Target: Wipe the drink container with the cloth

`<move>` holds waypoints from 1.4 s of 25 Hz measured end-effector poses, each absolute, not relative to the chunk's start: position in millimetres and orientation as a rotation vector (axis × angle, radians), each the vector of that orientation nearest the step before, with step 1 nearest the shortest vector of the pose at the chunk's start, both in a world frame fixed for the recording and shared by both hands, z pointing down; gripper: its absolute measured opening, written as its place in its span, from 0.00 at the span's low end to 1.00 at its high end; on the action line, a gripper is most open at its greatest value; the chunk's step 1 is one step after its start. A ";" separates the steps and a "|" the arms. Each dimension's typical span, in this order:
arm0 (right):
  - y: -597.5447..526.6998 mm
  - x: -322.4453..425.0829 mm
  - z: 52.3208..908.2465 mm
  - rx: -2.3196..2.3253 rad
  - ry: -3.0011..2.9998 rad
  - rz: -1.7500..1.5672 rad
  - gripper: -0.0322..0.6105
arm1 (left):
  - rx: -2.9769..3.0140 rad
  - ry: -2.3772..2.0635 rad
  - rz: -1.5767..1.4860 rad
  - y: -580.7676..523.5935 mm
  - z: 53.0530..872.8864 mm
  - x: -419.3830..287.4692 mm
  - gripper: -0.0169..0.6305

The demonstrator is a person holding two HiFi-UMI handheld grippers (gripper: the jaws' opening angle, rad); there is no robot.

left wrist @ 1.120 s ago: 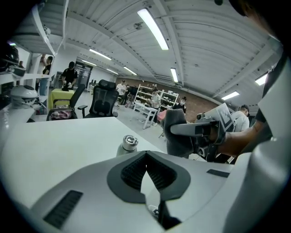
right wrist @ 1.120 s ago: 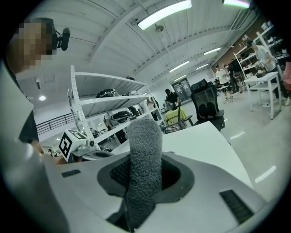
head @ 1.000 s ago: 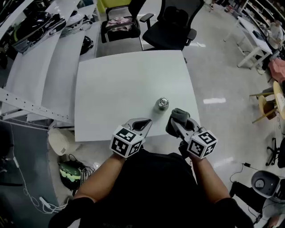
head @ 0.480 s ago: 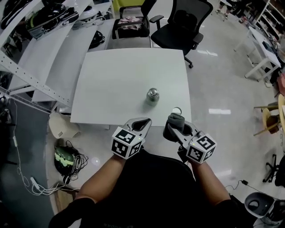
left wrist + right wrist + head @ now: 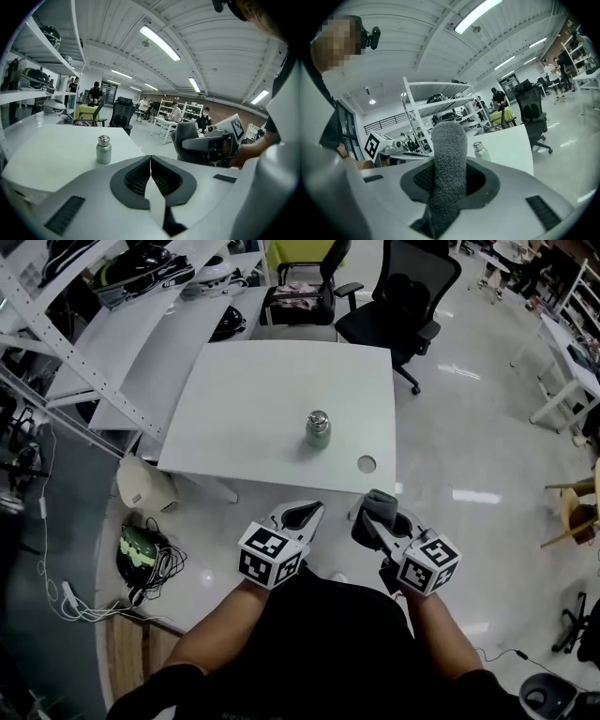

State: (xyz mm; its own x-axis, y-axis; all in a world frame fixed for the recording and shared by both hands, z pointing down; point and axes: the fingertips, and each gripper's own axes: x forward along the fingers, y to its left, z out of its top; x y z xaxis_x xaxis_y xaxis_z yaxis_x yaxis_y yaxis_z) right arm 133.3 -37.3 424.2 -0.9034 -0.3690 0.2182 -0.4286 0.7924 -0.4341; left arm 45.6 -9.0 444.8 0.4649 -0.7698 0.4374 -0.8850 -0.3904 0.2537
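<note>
A small pale-green drink container (image 5: 318,428) with a silver cap stands upright on the white table (image 5: 262,399); it also shows in the left gripper view as a bottle (image 5: 103,149) and in the right gripper view (image 5: 481,152). My right gripper (image 5: 377,516) is shut on a grey cloth (image 5: 379,507), whose fuzzy fold (image 5: 449,173) stands up between the jaws. My left gripper (image 5: 302,516) is shut with nothing in it (image 5: 150,165). Both grippers hang over the floor, short of the table's near edge.
A round cable hole (image 5: 367,464) sits near the table's front right corner. Black office chairs (image 5: 405,296) stand behind the table, shelving (image 5: 112,296) to the left. A waste bin (image 5: 141,486) and a helmet with cables (image 5: 141,552) lie on the floor at left.
Both grippers have drawn back from the table edge toward me, and the table with the bottle now lies further off. The cloth stays in the right jaws.
</note>
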 end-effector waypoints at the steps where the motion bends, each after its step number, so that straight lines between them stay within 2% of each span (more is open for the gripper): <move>1: -33.7 136.2 423.4 0.631 -2.862 0.732 0.22 | 2.264 -1.392 0.341 -2.7 442.4 48.9 0.05; 8: -17.6 131.5 413.9 0.621 -2.867 0.769 0.22 | 2.226 -1.471 0.337 29.3 432.2 30.9 0.05; 24: 9.0 70.8 403.3 0.728 -2.836 0.697 0.22 | 2.323 -1.329 0.359 38.5 426.0 -8.8 0.05; 35: 27.5 61.7 405.2 0.805 -2.812 0.682 0.22 | 2.361 -1.296 0.329 47.0 416.7 -26.3 0.05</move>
